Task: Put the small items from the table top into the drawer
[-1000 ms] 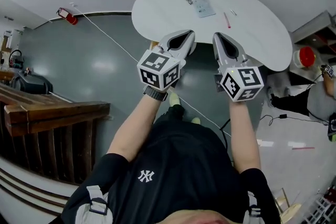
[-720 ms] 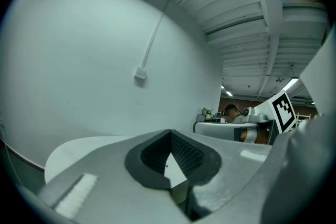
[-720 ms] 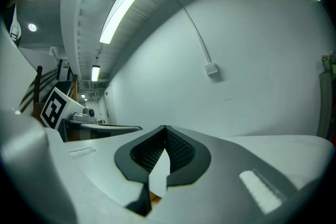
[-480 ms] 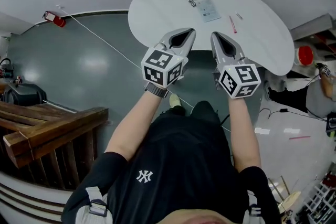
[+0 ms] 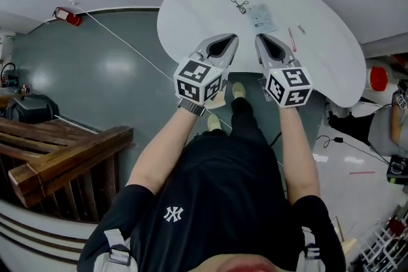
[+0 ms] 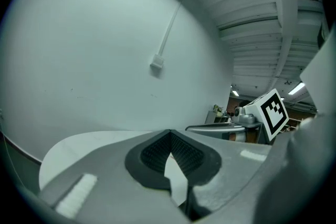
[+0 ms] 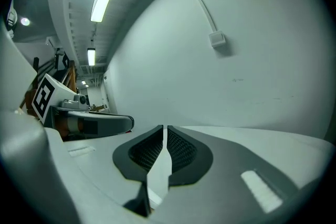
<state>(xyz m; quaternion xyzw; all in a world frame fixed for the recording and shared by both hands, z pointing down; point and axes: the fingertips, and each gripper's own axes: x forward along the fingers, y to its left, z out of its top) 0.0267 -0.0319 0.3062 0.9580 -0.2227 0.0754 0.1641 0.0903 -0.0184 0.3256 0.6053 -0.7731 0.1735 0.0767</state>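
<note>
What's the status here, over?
Left gripper and right gripper shut, empty, at the table's near edge. Packet, red pen untouched on top. Nothing in between.

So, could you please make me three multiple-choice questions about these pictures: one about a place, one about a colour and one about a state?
1. In the head view, relative to the pale packet, the red pen lies: A to its left; B to its right; C on top of it.
2. The table top is: A white; B brown; C black.
3. The left gripper and the right gripper are: A wide open; B each holding an item; C shut and empty.

Answers: B, because the pen shows to the right of the packet. A, because the top is plain white. C, because each gripper view shows the jaws together with nothing between them.
</note>
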